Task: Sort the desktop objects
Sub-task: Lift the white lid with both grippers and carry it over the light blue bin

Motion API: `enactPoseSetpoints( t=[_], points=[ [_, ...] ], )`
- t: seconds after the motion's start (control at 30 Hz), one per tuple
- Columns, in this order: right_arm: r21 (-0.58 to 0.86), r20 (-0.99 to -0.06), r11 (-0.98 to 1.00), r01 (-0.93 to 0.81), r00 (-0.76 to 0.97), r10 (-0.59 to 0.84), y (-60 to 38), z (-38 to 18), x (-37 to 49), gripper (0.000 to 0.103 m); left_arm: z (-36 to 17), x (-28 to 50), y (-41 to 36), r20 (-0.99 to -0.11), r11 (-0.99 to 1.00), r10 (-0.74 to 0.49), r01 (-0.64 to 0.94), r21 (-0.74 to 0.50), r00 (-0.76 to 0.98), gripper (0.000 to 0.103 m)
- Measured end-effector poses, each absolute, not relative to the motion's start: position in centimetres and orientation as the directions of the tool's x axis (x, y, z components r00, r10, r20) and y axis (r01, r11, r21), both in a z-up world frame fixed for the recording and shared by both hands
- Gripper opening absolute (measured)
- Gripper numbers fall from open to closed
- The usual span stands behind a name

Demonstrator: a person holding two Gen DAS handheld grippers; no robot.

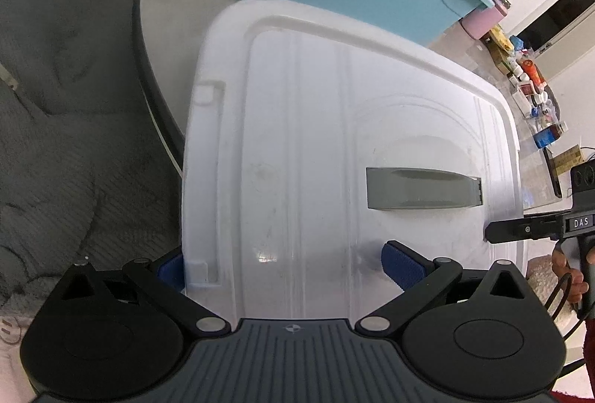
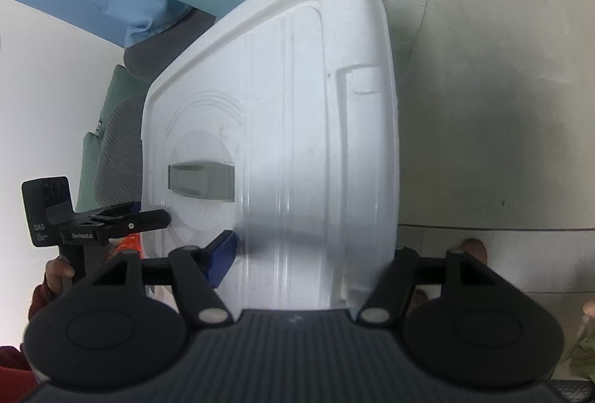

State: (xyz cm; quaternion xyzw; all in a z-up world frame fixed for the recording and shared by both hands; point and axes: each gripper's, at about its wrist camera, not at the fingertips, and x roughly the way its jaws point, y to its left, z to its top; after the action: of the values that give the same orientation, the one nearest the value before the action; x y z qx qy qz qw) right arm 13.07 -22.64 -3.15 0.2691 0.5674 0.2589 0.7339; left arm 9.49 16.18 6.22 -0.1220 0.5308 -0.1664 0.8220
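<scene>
Both tools clamp opposite edges of the white moulded plastic lid (image 1: 334, 150): left tool (image 1: 290, 265), right tool (image 2: 308, 261). Lid off the bench; keep it level, move both together.

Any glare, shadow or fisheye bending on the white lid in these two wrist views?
Left wrist view: the white ribbed plastic lid is evenly lit, with a small bright glint near its lower edge and its straight edges bowed by the lens; the cluttered shelf at far right is small and soft. Right wrist view: a broad grey shadow crosses the lid beside its grey recessed handle; the frame corners go dark.
</scene>
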Motion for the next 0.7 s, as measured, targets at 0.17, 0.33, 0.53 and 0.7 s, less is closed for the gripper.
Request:
enactPoseSetpoints(
  t=[0.17,0.33,0.53,0.7],
  points=[
    [0.702,-0.674,0.707,-0.085,0.241,0.698,-22.8,-1.8,13.1,0.067,8.8,9.4,16.6,-0.827,0.923,-0.384,0.143,-0.357,0.411,0.103],
    [0.712,-0.655,0.696,-0.098,0.266,0.707,-22.4,0.3,13.7,0.067,11.9,9.7,17.2,-0.81,0.924,-0.379,0.144,-0.353,0.448,0.103],
    [0.707,-0.651,0.699,-0.11,0.287,0.703,-21.9,2.5,14.8,0.067,14.6,10.6,17.5,-0.796,0.923,-0.382,0.153,-0.352,0.47,0.103],
    [0.712,-0.639,0.692,-0.121,0.3,0.709,-22.0,3.9,15.0,0.067,16.8,10.6,17.7,-0.785,0.927,-0.373,0.163,-0.338,0.494,0.103]
  ],
)
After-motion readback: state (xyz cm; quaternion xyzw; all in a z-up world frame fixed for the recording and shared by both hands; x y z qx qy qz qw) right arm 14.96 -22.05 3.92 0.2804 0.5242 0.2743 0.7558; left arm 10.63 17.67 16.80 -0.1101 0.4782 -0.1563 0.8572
